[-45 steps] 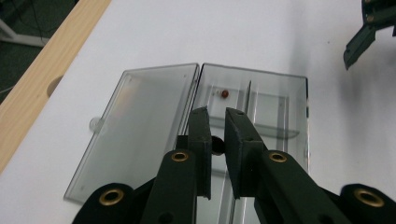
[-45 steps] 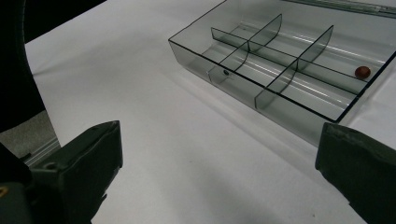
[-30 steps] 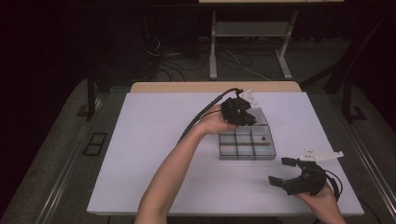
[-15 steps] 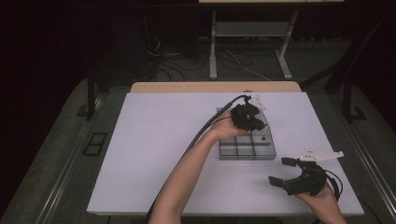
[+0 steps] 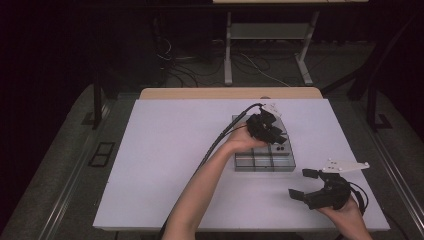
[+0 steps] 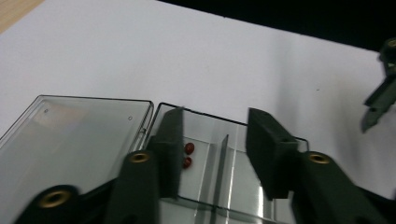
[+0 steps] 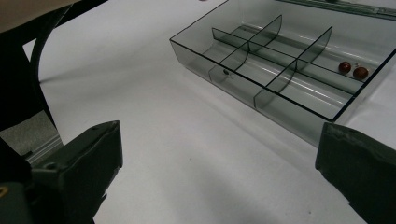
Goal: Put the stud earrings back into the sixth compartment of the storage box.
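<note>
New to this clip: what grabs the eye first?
The clear smoky plastic compartment box right of centre on the white table, lid open, with two small red beads in one corner compartment. The left gripper hangs over that box, its jaws having just been opening, nothing between them. The right gripper waits open near the table's front right edge.

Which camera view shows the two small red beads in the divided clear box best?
The right gripper view: both red beads lie unobstructed in a corner compartment of the clear box. The left gripper view shows them partly beside a jaw. In the high view they are tiny dark dots.
</note>
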Demonstrator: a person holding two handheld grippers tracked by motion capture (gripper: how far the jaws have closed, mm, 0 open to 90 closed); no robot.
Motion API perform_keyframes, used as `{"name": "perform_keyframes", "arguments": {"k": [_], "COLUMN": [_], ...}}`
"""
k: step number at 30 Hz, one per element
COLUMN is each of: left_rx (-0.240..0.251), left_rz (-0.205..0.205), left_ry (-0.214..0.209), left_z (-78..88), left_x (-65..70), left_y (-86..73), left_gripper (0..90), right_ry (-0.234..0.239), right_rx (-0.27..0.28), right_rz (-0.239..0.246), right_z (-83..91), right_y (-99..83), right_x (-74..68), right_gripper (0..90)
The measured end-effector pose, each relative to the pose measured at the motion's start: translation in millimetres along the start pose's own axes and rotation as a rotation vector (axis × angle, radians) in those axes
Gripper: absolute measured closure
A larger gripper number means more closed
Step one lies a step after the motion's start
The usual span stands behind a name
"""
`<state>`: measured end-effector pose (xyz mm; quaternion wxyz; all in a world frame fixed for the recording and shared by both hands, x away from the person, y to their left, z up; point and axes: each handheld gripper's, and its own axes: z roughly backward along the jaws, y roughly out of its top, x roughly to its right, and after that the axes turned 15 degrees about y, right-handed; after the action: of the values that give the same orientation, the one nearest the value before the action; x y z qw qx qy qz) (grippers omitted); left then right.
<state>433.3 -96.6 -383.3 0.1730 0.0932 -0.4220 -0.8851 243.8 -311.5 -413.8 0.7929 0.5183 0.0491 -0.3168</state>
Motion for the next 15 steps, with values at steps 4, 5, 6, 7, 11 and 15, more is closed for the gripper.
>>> {"name": "perform_keyframes", "arguments": {"k": [4,5,6,7,11,15], "left_rx": [0.025,0.027,0.032,0.037,0.048,0.059], "left_rz": [0.032,0.038,0.044,0.047,0.09,0.131], "left_ry": [-0.029,-0.025,-0.024,-0.018,0.02,0.05], "left_z": [19.8,25.3,30.6,35.9,58.0,78.9], "left_x": [-2.8,-3.5,-4.4,-5.4,-7.8,-9.1], "left_y": [-6.0,-8.3,-11.1,-14.1,-27.3,-42.5], "left_gripper": [34.2,30.5,26.3,23.3,12.1,0.5], "right_ry": [-0.001,-0.001,0.0,0.0,0.001,0.002], "right_rx": [0.0,0.0,0.0,-0.001,-0.005,-0.006], "right_rz": [-0.001,-0.002,-0.001,0.0,-0.005,-0.002], "right_z": [0.0,0.0,-0.1,-0.4,-1.7,-2.9], "right_y": [0.0,0.1,0.1,0.1,0.3,0.4], "right_x": [-0.1,-0.3,-0.3,-0.5,-1.2,-1.2], "right_gripper": [0.8,0.8,0.8,0.8,0.8,0.8]}}
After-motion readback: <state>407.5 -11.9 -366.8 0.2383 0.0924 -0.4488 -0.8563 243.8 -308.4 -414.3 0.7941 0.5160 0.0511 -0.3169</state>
